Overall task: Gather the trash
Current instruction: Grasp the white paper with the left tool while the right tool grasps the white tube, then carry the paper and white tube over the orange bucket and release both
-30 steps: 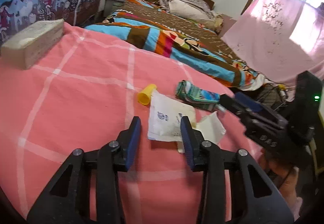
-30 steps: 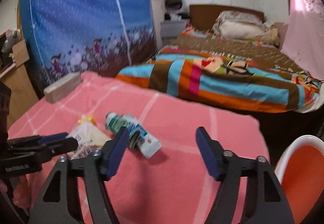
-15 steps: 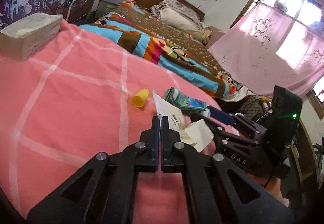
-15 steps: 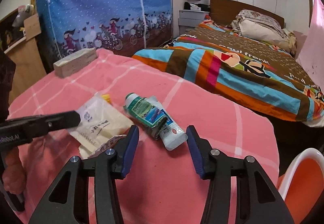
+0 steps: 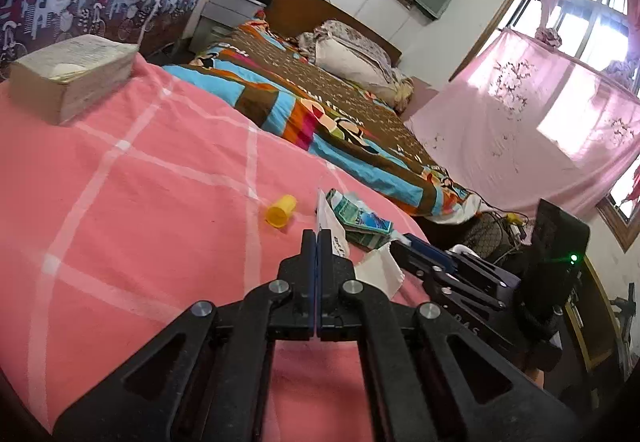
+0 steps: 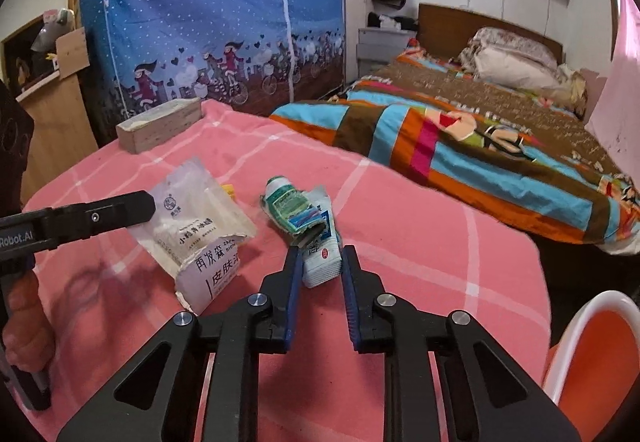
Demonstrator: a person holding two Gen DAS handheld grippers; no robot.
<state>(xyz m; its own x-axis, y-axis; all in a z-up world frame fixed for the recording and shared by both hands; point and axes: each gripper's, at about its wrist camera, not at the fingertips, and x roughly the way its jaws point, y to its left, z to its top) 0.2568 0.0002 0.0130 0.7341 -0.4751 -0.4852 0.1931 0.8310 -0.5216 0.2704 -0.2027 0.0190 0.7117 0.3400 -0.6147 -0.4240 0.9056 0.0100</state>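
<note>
Right now 2 pieces of trash are in hand on the pink checked cloth [image 6: 420,242]. A white sachet [image 6: 200,218] is pinched at its edge by the left gripper [image 5: 318,238], whose jaws are pressed together on the thin plastic, so the packet stands up off the cloth. Just beside it lies a crumpled green-and-white tube [image 6: 308,226], cap end pointing away; the right gripper [image 6: 320,262] straddles its flat tail, jaws narrowed to either side but, as far as I can judge, not yet clamped.

To do this well, I would close the right jaws squarely on the stiff crimped tail, not the folded middle, which may slip. Lifting the sachet gently should keep the torn white paper [image 6: 212,274] under it from dragging. A small yellow cap [image 5: 281,211] sits near and remains to be collected.

Writing: the sachet carries a round logo and Chinese characters too small to read surely; the paper shows large characters, "皮肤" among them. The left gripper's body reads "Robot.AI". The tube's tail bears a red mark and 1 partly hidden character.

A thick book [image 6: 160,124] lies well apart.
</note>
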